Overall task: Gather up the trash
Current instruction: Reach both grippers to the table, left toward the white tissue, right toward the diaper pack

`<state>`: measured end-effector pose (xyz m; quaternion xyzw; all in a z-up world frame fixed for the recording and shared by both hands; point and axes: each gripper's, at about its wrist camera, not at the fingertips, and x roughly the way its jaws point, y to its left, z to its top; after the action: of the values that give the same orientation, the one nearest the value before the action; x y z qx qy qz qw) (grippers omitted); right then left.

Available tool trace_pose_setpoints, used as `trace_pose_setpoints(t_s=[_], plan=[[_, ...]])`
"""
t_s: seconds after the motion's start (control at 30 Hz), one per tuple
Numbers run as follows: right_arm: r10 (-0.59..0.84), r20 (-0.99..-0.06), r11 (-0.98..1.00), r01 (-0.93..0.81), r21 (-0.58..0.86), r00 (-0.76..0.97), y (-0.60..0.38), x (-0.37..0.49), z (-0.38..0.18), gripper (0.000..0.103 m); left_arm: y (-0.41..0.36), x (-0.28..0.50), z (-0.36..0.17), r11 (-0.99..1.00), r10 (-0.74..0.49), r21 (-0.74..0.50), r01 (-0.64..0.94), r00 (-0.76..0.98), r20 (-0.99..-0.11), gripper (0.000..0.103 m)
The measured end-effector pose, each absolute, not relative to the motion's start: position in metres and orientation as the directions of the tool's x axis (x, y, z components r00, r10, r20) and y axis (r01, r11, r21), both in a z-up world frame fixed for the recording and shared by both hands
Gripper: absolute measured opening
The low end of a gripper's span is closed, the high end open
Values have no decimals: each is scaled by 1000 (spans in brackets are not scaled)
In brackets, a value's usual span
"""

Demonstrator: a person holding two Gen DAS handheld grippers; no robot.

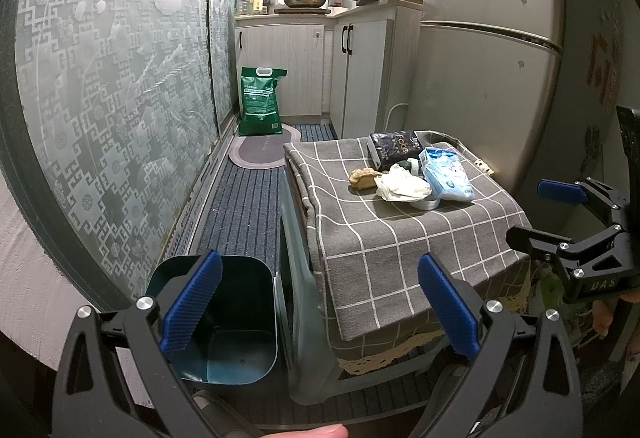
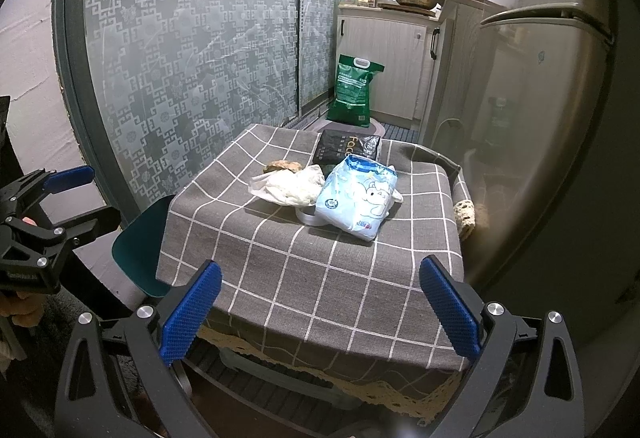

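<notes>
Trash lies on a low table under a grey checked cloth (image 1: 400, 238) (image 2: 320, 270): a blue-white plastic pack (image 1: 446, 174) (image 2: 358, 196), a crumpled white bag (image 1: 402, 184) (image 2: 290, 184), a brown lump (image 1: 362, 178) (image 2: 280, 167), a black pack (image 1: 394, 149) (image 2: 348, 146) and a white lid (image 2: 310, 216). A dark teal bin (image 1: 224, 322) (image 2: 138, 250) stands empty on the floor left of the table. My left gripper (image 1: 320, 308) is open above the bin and table corner. My right gripper (image 2: 320, 312) is open before the table's near edge. Both are empty.
A patterned glass sliding door (image 1: 120, 98) runs along the left. A fridge (image 1: 500, 58) stands right of the table. A green sack (image 1: 260, 102) and an oval mat (image 1: 264, 150) lie on the striped floor before the kitchen cabinets (image 1: 300, 66).
</notes>
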<state>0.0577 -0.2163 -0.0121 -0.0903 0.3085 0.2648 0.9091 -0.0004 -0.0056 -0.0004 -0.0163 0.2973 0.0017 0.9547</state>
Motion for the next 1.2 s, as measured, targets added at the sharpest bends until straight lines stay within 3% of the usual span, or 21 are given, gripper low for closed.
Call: trace_pose_setpoints(t_s=[0.47, 0.53, 0.63, 0.8, 0.93, 1.1, 1.2], plan=[[431, -621, 852, -523, 39, 655, -224, 62, -11, 100, -19, -3, -2, 1000, -3, 13, 12, 845, -535, 97], [448, -615, 850, -523, 68, 649, -228, 65, -6, 98, -17, 0, 0, 1000, -20, 8, 28, 845, -535, 85], [460, -612, 852, -515, 99, 643, -234, 71, 1, 92, -16, 8, 4, 999, -30, 0, 36, 842, -539, 77], [457, -616, 857, -502, 114, 641, -242, 86, 10, 85, -24, 23, 13, 995, -86, 0, 103, 829, -553, 74], [452, -632, 850, -520, 91, 629, -237, 104, 16, 78, -33, 45, 12, 984, -155, -17, 179, 793, -589, 54], [456, -661, 830, -553, 74, 596, -227, 126, 14, 66, -37, 74, 3, 971, -219, -70, 228, 737, -640, 46], [461, -666, 827, -557, 82, 586, -226, 136, 10, 65, -38, 89, -5, 965, -249, -112, 237, 700, -670, 43]])
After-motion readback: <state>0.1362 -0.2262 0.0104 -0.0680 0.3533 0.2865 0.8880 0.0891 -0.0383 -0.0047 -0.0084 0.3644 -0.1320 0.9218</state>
